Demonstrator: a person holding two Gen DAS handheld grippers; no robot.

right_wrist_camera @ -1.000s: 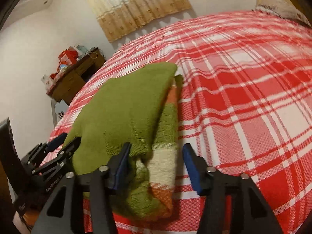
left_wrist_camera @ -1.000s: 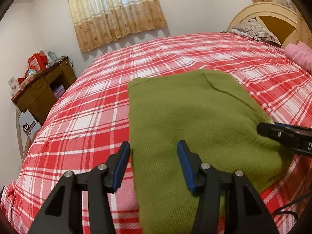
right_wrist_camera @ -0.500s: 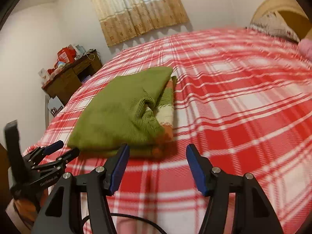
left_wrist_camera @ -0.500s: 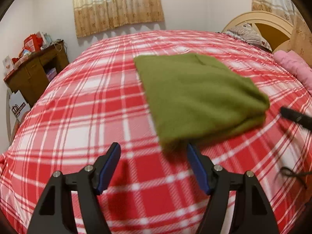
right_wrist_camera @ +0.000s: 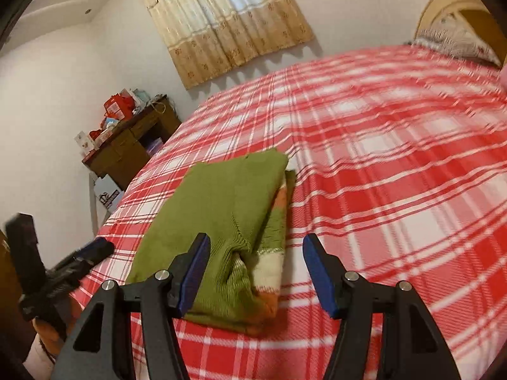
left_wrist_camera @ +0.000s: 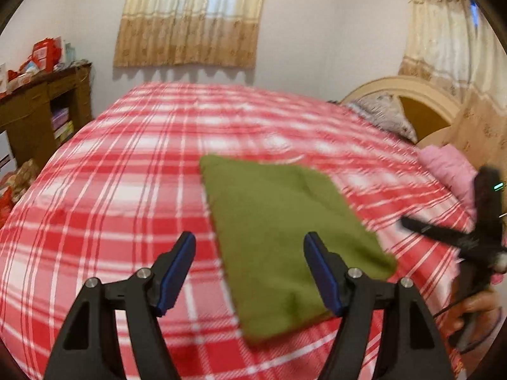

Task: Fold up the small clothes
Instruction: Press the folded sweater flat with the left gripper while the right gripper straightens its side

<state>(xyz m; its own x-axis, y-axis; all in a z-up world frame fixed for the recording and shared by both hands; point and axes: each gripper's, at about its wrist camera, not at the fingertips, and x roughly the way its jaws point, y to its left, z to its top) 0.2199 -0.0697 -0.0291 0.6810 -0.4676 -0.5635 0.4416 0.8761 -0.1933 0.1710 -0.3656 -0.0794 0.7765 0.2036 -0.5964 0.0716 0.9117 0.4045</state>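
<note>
Both grippers hang open and hold nothing: the left gripper (left_wrist_camera: 249, 255) and the right gripper (right_wrist_camera: 256, 256) have just been spreading their blue-padded jaws, clear of the cloth. Beyond them the folded green knit sweater (right_wrist_camera: 218, 209) (striped orange and cream underneath) lies flat, a soft rectangle on the red plaid bedspread (right_wrist_camera: 396, 164).
</note>
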